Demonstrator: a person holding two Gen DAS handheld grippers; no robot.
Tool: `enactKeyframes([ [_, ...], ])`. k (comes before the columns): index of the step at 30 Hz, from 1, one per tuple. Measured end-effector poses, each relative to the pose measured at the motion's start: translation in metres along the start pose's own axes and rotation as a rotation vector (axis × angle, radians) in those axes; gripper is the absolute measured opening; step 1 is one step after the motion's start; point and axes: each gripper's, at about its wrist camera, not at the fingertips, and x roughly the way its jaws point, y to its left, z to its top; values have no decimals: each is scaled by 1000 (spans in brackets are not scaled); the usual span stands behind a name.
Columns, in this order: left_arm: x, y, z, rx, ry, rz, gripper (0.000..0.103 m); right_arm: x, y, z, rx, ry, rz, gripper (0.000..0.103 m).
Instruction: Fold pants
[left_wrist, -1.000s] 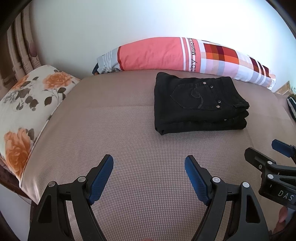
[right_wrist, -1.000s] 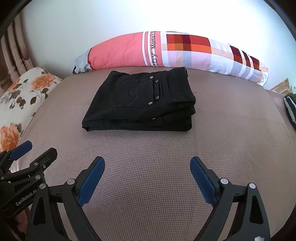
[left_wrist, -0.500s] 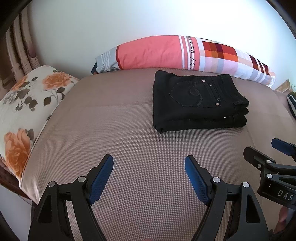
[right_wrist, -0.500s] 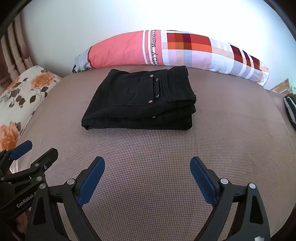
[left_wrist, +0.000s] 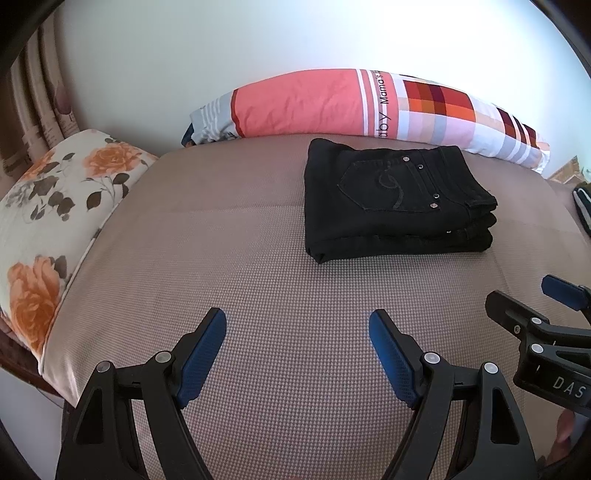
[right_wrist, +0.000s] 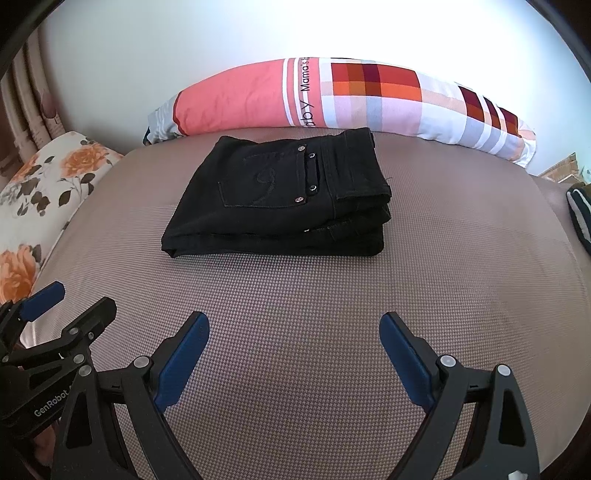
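Observation:
Black pants (left_wrist: 395, 201) (right_wrist: 284, 199) lie folded into a compact stack on the brown bed cover, a back pocket with rivets facing up. My left gripper (left_wrist: 297, 325) hangs open over bare cover, well short of the stack, with nothing between its blue pads. The right gripper (right_wrist: 293, 326) is also open and empty, at about the same distance from the pants. Each gripper shows at the edge of the other's view: the right gripper (left_wrist: 532, 306) and the left gripper (right_wrist: 66, 302).
A long pink and checked bolster (left_wrist: 354, 107) (right_wrist: 332, 96) lies along the wall behind the pants. A floral pillow (left_wrist: 55, 206) (right_wrist: 44, 184) borders the bed's left side. A dark striped item (right_wrist: 580, 214) sits at the right edge. The bed cover (left_wrist: 229, 266) stretches between grippers and pants.

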Motion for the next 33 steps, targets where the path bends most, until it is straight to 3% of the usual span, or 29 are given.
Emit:
enactKeyframes([
  [33, 7, 1, 5, 24, 24, -44, 80, 5, -1, -5, 21, 14, -1, 92],
])
